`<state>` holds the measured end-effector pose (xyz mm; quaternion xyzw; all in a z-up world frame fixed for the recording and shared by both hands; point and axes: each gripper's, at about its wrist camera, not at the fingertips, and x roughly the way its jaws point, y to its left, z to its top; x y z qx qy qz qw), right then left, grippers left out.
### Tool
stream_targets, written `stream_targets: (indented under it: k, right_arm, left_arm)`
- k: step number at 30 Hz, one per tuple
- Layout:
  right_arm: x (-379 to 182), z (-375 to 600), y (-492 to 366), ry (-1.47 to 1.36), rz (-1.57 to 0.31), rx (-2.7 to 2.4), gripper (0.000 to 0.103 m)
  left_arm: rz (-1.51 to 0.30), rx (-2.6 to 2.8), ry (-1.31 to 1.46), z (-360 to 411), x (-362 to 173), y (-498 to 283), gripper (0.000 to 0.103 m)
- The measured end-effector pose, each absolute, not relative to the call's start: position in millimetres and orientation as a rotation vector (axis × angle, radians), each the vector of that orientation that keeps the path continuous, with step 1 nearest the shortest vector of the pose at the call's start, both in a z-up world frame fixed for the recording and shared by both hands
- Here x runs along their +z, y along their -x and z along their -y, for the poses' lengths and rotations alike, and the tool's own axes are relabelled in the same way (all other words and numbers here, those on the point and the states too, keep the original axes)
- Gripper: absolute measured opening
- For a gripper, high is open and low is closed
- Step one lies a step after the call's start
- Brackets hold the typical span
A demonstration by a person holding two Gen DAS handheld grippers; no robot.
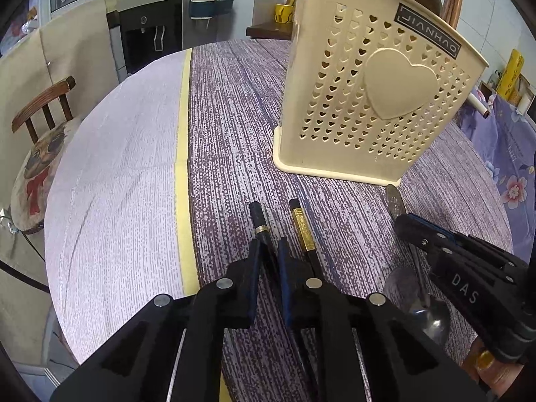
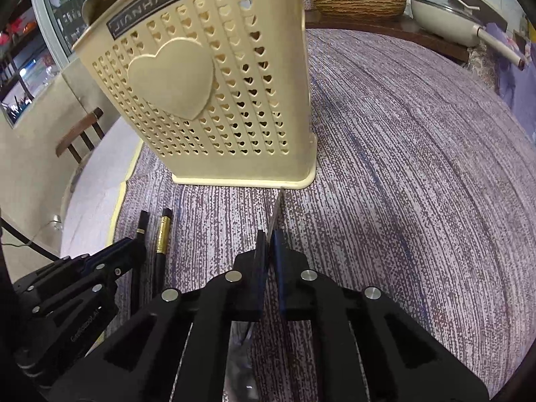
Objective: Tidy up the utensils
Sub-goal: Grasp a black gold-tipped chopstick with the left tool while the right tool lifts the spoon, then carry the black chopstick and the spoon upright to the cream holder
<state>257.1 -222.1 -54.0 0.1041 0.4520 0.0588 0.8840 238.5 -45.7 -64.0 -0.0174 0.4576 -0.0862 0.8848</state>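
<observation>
A round tabletop (image 1: 120,174) carries a purple-and-white woven cloth with a pale yellow stripe (image 1: 183,154). Beside it stands a dark wooden chair with a pug-print cushion (image 1: 37,167), and a water dispenser (image 1: 147,30) stands against the far wall.

On the cloth stands a cream plastic utensil holder pierced with small hearts and bearing a large raised heart (image 1: 375,100), upright. In front of it lie two black chopsticks with gold bands (image 1: 303,227), side by side, pointing toward the holder.

The left tool (image 1: 268,251) has its jaws narrow around the left chopstick, and the second chopstick lies just outside its right finger. The left view alone shows a steel spoon (image 1: 432,318) lying bowl toward the camera, its handle reaching the holder's base, with the right tool (image 1: 412,231) clamped on the handle.

The right view shows that tool (image 2: 269,248) nearly closed on the thin handle, seen edge-on. It alone shows a woven basket (image 2: 358,0) and a cream pan with a long handle (image 2: 445,23) beyond the tabletop's far edge.
</observation>
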Motion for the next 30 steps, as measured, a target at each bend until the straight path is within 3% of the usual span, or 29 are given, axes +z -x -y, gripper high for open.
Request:
stream_targets:
  k: [17,30]
  right_arm:
    - [-27,251,-235,-0.434,-0.818,0.313,0.004]
    - [15,252,-205,-0.397,-0.666,0.425,0.004]
  left_arm:
    - [-0.950,-0.195,0.094,35,-63,-242,0.010]
    - [-0.832,-0.239,0.167,21,-28,-226,0.008]
